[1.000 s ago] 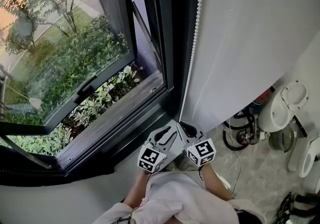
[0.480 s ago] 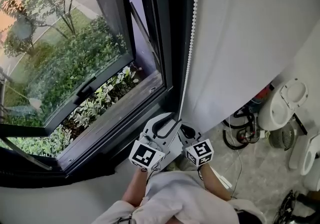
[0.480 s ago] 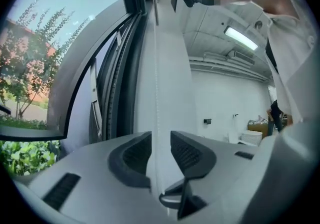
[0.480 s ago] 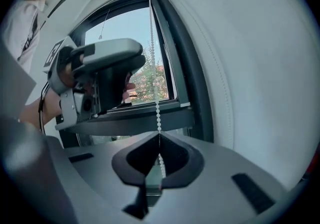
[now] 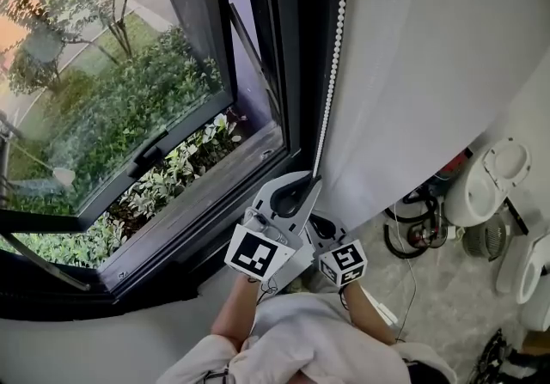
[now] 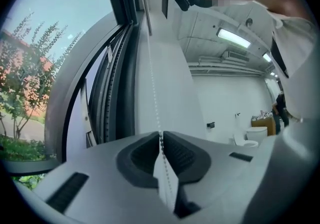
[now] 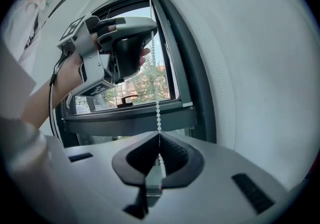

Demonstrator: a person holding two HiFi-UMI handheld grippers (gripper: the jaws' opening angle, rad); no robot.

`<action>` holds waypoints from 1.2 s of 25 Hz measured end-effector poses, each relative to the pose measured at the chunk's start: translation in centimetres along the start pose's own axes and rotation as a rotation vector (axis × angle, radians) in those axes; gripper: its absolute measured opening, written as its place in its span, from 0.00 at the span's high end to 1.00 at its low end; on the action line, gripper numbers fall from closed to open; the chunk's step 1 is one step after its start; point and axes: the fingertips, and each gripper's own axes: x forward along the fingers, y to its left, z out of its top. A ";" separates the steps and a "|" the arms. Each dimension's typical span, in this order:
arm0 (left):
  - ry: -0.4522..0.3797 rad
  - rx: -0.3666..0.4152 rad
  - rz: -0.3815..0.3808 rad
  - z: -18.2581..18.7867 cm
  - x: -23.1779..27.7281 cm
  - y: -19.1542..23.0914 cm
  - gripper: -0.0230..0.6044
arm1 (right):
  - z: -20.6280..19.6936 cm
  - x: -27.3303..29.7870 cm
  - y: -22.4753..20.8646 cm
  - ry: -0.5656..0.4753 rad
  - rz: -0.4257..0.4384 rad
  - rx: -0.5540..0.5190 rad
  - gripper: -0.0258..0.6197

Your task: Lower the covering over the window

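Note:
A white bead chain [image 5: 334, 47] hangs beside the white roller blind [image 5: 430, 73], which covers the wall side right of the dark window frame [image 5: 288, 73]. My left gripper [image 5: 313, 179] is the upper one; its jaws are closing, and in the left gripper view [image 6: 161, 136] the chain [image 6: 152, 85] runs between the pads, which pinch it. My right gripper [image 5: 321, 221] sits just below, shut on the same chain [image 7: 158, 113] at its tips [image 7: 159, 137]. The right gripper view shows the left gripper [image 7: 149, 32] above it on the chain.
The window sash [image 5: 129, 116] is tilted open with a handle [image 5: 150, 150]; shrubs lie outside. White fan-like appliances [image 5: 485, 180] and coiled cables [image 5: 412, 228] stand on the floor at the right. A dark sill [image 5: 198, 210] runs below the window.
My left gripper has climbed from beside the right gripper to a higher spot on the chain, and its jaws have narrowed onto it. The right gripper has stayed put.

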 end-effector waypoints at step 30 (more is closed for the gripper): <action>0.162 -0.123 0.003 -9.7 -1.2 -2.2 0.94 | -9.0 0.5 -1.1 0.277 -0.033 -0.036 0.96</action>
